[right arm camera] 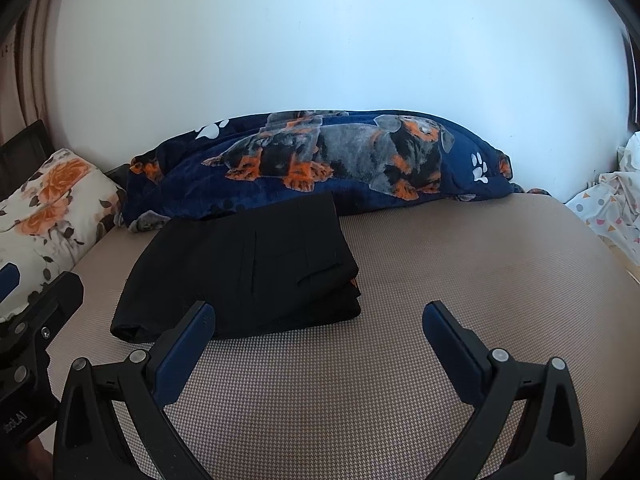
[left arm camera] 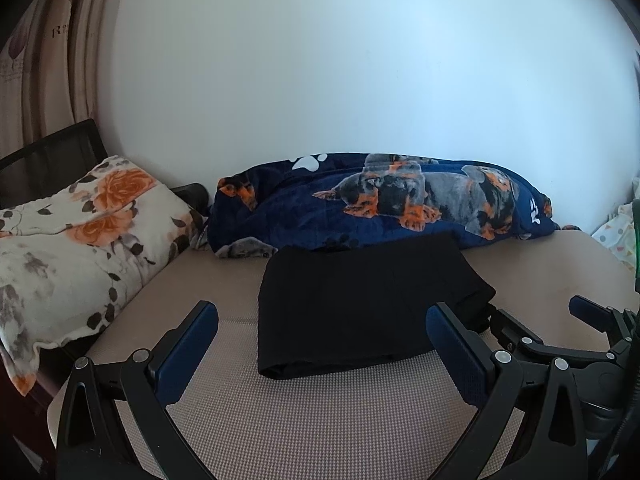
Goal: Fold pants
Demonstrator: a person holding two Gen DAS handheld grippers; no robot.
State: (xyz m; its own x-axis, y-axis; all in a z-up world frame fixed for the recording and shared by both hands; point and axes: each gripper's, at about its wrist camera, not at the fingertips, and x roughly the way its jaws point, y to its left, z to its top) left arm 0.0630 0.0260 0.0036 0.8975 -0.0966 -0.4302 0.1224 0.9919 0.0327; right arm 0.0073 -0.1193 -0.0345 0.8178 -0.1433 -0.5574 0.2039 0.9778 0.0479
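The black pants [left arm camera: 360, 304] lie folded into a compact rectangle on the beige mattress [left arm camera: 320, 420]; in the right wrist view the pants [right arm camera: 248, 272] sit left of centre, stacked in layers. My left gripper [left arm camera: 322, 320] is open and empty, held just in front of the pants. My right gripper [right arm camera: 318, 320] is open and empty, with its left finger at the pants' near edge. The right gripper also shows in the left wrist view [left arm camera: 536, 312] beside the pants' right edge.
A navy dog-print blanket [left arm camera: 384, 200] lies bunched along the white wall behind the pants. A floral pillow [left arm camera: 72, 248] is at the left by a dark headboard [left arm camera: 44, 156]. A patterned white sheet [right arm camera: 616, 200] is at the right edge.
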